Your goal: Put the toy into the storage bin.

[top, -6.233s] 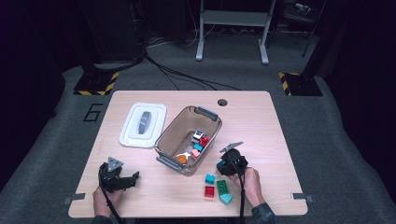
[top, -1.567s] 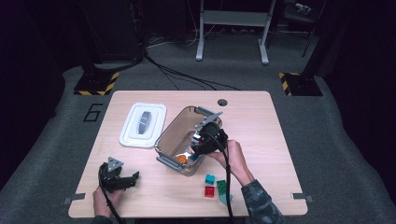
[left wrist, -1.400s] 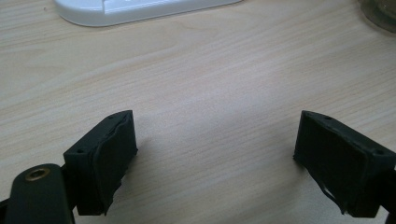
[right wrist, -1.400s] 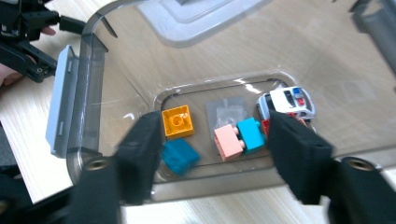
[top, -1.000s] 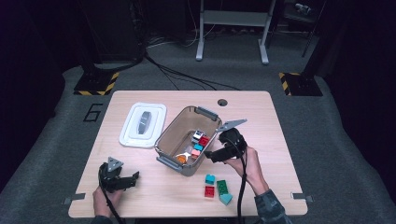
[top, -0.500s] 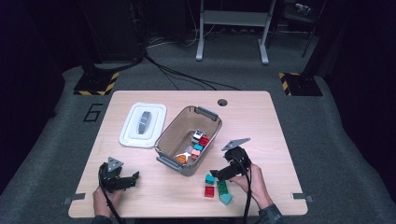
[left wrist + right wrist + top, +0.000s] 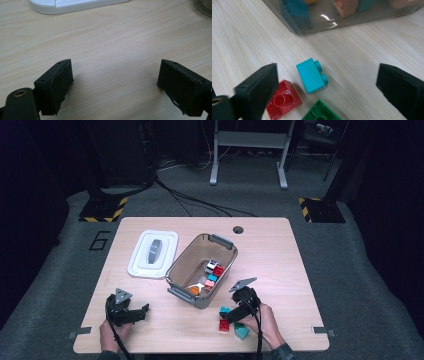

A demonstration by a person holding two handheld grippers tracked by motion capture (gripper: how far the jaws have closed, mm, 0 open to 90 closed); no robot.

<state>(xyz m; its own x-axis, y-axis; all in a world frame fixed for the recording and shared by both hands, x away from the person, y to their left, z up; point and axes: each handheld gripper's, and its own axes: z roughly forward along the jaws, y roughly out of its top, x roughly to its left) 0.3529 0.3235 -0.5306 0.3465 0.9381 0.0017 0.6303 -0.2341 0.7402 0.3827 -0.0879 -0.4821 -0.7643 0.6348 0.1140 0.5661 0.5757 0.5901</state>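
Note:
A clear grey bin (image 7: pixel 176 270) holding several coloured bricks stands mid-table. Three loose bricks lie in front of it: a cyan brick (image 7: pixel 311 75), a red brick (image 7: pixel 283 98) with its hollow side up, and a green brick (image 7: pixel 321 112). My right gripper (image 7: pixel 327 92) hovers open just above them, the cyan brick between its jaws but untouched. From above, the right gripper (image 7: pixel 231 314) sits by the cyan brick (image 7: pixel 224 310) and red brick (image 7: pixel 223 325). My left gripper (image 7: pixel 115 87) is open over bare wood, resting near the front left edge (image 7: pixel 141 312).
The bin's white lid (image 7: pixel 153 253) lies flat to its left, and its edge (image 7: pixel 75 3) shows ahead of the left gripper. The bin wall (image 7: pixel 342 20) stands close ahead of the right gripper. A cable hole (image 7: pixel 237 229) marks the table's far side.
My right gripper has drawn back from over the bin toward the front edge and come down over the loose bricks. The left gripper has stayed still.

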